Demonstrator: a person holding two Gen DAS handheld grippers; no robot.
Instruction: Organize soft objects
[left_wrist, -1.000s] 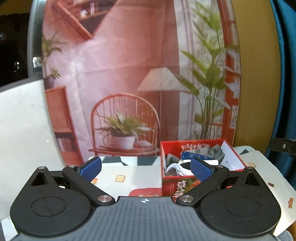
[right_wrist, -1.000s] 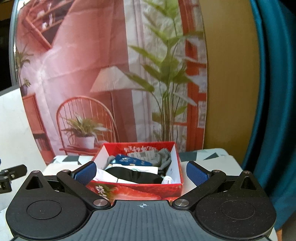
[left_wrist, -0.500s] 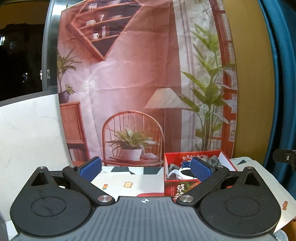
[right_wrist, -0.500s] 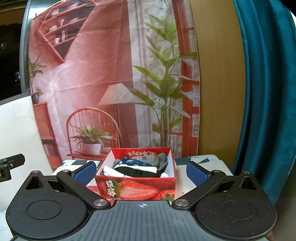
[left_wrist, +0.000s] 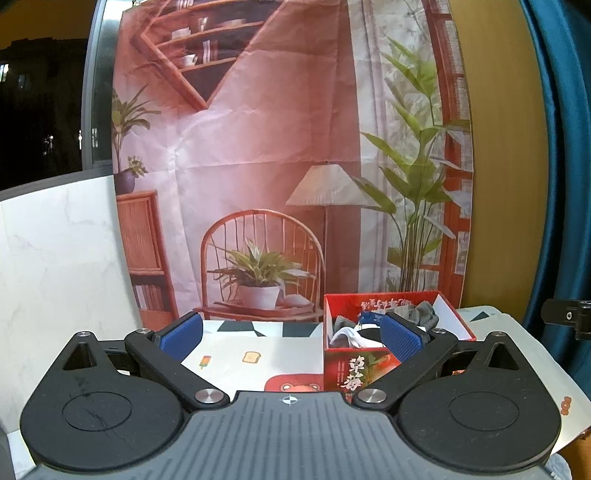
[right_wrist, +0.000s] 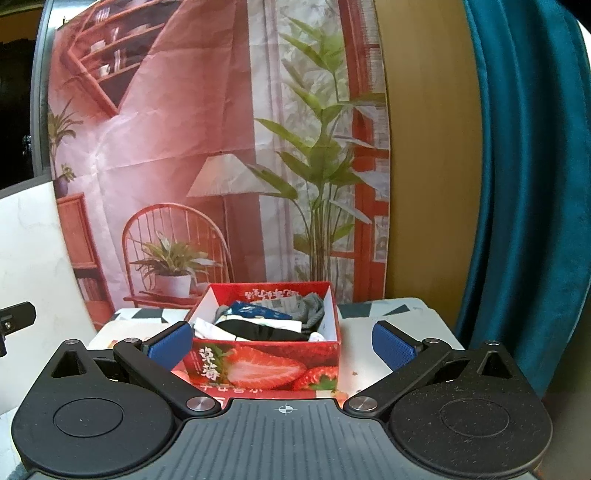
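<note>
A red strawberry-print box (right_wrist: 266, 365) stands on the table, filled with folded socks: black (right_wrist: 258, 330), grey (right_wrist: 314, 312), blue (right_wrist: 258, 312) and white (right_wrist: 207, 326). My right gripper (right_wrist: 284, 341) is open with nothing between its blue pads, its fingers straddling the box's near side from a little behind. In the left wrist view the same box (left_wrist: 354, 373) sits to the right, partly behind my right-hand blue pad (left_wrist: 400, 338). My left gripper (left_wrist: 291, 336) is open and empty, above the patterned tablecloth (left_wrist: 251, 354).
A printed backdrop (left_wrist: 280, 147) of a room with chair, lamp and plant hangs behind the table. A white marble-look panel (left_wrist: 55, 266) stands at the left, a teal curtain (right_wrist: 524, 184) at the right. The other gripper's tip (left_wrist: 569, 317) shows at the right edge.
Both grippers have drawn back and tilted up from the box, which now looks smaller and farther away. Both stay open and empty.
</note>
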